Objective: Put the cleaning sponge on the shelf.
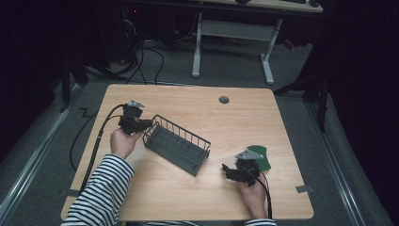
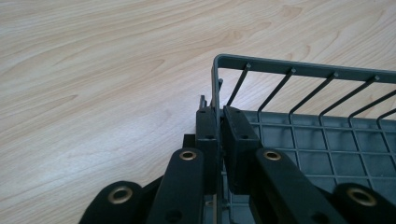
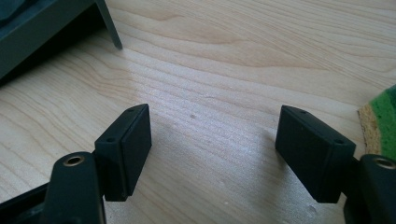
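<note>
A dark grey wire dish rack (image 1: 176, 143) lies at an angle on the wooden table (image 1: 188, 101), left of centre. My left gripper (image 1: 146, 125) is at its left end, shut on the rack's corner rim. In the left gripper view the two pads pinch the upright corner wire (image 2: 215, 93) of the rack (image 2: 303, 70). Near the front right, my right gripper (image 1: 226, 168) is held low over bare wood. It stands open, with nothing between its pads (image 3: 128, 144). A green sponge (image 1: 261, 155) lies just right of it; its edge (image 3: 385, 119) is beside the right jaw.
A corner of the rack (image 3: 37, 23) lies ahead and to the left in the right gripper view. The table has a round cable hole (image 1: 224, 100) at the back. A white-legged desk (image 1: 197, 47) stands beyond the table. Cables trail off the left edge.
</note>
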`<action>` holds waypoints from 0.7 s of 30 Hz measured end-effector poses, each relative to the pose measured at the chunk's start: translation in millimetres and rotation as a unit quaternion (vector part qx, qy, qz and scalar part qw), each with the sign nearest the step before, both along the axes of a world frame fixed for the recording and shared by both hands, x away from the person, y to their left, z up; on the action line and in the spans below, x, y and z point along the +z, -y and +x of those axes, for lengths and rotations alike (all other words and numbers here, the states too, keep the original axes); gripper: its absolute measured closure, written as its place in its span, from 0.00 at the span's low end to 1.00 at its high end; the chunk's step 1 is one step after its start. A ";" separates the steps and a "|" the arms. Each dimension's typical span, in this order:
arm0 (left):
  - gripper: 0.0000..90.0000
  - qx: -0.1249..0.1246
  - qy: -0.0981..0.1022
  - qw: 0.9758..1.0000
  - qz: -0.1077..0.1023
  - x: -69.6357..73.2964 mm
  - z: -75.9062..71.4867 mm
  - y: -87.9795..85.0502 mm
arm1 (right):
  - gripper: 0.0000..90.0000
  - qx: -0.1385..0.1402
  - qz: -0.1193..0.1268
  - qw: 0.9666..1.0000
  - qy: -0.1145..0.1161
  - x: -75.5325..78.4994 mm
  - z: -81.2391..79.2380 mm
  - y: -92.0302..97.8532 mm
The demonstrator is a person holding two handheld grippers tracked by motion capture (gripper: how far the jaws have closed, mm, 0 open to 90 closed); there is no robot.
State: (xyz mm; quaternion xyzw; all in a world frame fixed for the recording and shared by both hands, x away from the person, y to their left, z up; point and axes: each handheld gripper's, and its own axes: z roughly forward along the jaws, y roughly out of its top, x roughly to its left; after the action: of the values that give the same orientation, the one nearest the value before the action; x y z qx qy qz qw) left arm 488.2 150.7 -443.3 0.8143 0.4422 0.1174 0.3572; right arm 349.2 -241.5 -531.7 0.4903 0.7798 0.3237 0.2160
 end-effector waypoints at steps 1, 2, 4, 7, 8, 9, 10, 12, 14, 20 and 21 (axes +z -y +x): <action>0.95 0.001 0.001 1.000 0.000 -0.1 -1.1 2.2 | 0.30 0.000 0.000 1.000 0.000 0.0 0.0 0.0; 0.95 -0.001 0.001 1.000 0.001 -0.1 -2.1 4.4 | 0.30 0.000 0.000 1.000 0.000 0.0 0.0 0.0; 0.95 -0.005 0.003 1.000 0.001 -0.2 -3.9 8.5 | 0.30 0.000 0.000 1.000 0.000 0.0 0.0 0.0; 0.95 -0.012 0.003 1.000 0.001 0.0 -6.5 15.9 | 0.30 0.000 0.000 1.000 0.000 0.0 0.0 0.0; 0.95 -0.014 0.002 1.000 0.001 0.0 -7.0 17.4 | 0.30 0.000 0.000 1.000 0.000 0.0 0.0 0.0; 0.95 -0.016 0.002 1.000 0.001 0.1 -7.7 19.4 | 0.30 0.000 0.000 1.000 0.000 0.0 -0.1 0.0; 0.95 -0.020 0.001 1.000 0.002 0.3 -8.5 22.2 | 0.30 0.000 0.000 1.000 0.000 0.0 0.0 0.0; 0.95 -0.022 0.003 1.000 0.002 0.2 -9.6 24.8 | 0.30 0.000 0.000 1.000 0.000 0.0 0.0 0.1; 0.95 -0.026 0.003 1.000 0.000 -0.2 -11.3 26.9 | 0.30 0.000 0.000 1.000 0.000 0.0 -0.1 0.0; 0.94 -0.029 0.007 1.000 -0.006 -0.9 -12.6 27.0 | 0.30 0.000 0.000 1.000 0.000 0.0 0.0 0.1; 0.94 -0.028 0.009 1.000 -0.011 -1.1 -13.0 26.6 | 0.30 0.000 0.000 1.000 0.000 0.0 0.0 0.1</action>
State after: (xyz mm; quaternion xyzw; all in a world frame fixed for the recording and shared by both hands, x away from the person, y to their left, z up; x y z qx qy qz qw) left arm 475.2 124.2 -444.4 0.8212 0.4175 0.1097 0.3732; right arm 349.2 -241.6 -531.8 0.4907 0.7797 0.3236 0.2160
